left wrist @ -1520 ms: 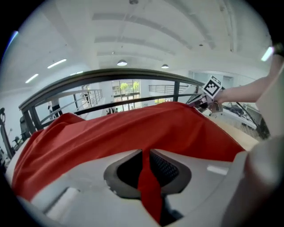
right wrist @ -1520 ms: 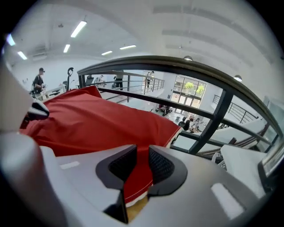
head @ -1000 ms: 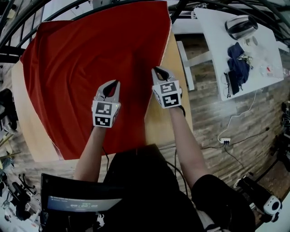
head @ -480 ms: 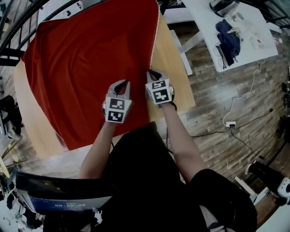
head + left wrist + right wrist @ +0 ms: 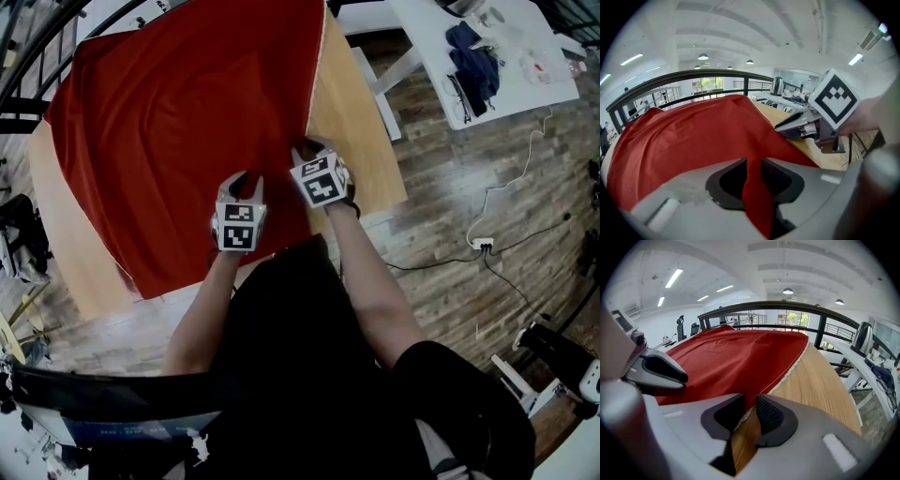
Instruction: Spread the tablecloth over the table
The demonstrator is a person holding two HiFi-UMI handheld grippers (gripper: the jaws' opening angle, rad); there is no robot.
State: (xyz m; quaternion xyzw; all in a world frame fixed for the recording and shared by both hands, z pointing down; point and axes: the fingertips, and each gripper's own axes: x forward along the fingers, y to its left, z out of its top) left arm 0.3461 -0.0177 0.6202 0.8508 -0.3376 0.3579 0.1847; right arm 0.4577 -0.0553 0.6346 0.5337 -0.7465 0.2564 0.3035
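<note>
A red tablecloth (image 5: 187, 122) with a white lace edge covers most of the wooden table (image 5: 354, 112); bare wood shows along the right and left sides. My left gripper (image 5: 242, 180) is over the cloth near the table's near edge. Its jaws are opening, and a raised fold of the tablecloth (image 5: 693, 136) still stands between them in the left gripper (image 5: 753, 164) view. My right gripper (image 5: 307, 148) is at the cloth's right hem. Its jaws are opening too; the right gripper (image 5: 751, 411) has the lace hem of the tablecloth (image 5: 736, 352) beside one pad, with wood (image 5: 820, 385) showing through the gap.
A white desk (image 5: 487, 84) with dark clothes and small items stands at the far right. A dark curved railing (image 5: 28, 56) runs behind the table. A power strip (image 5: 483, 246) and cables lie on the wooden floor at the right. Dark gear (image 5: 19, 234) sits at the left.
Both grippers have come back toward the table's near edge and closer together, drawing the cloth with them. Their jaws, shut on the cloth before, now stand parted.
</note>
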